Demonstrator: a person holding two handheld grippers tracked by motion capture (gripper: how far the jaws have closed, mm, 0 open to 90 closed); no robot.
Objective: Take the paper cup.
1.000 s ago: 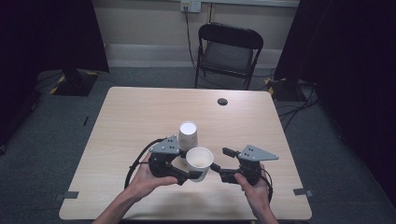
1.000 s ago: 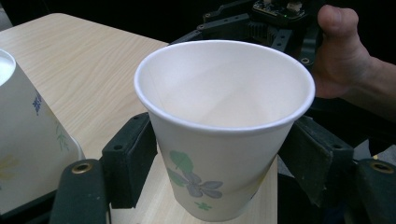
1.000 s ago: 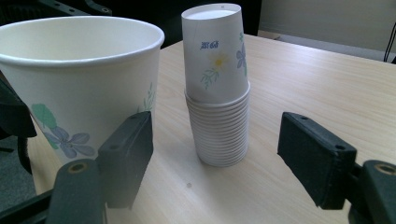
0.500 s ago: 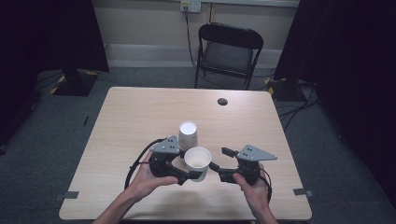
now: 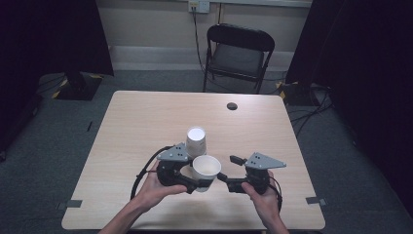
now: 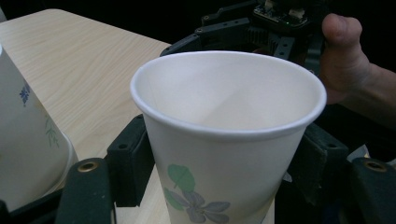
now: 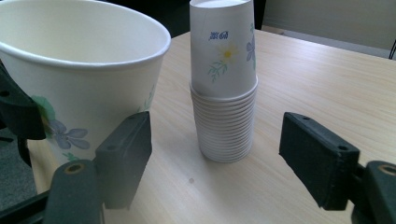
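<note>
At table's near edge: left tongs (image 5: 197, 184) clamp upright paper cup (image 5: 205, 171), just tightened; right tongs (image 5: 225, 178) just opened, empty.

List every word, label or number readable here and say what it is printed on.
Blue printed mark on the top cup of the upside-down paper cup stack: too blurred to read.
Blue mark on the same stack in the left gripper view: too blurred.
Upright flowered paper cup: no text, flowers only.

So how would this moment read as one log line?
left gripper: shut on cup | right gripper: open, jaws just opened, nothing between | stack: upside down on table
</note>
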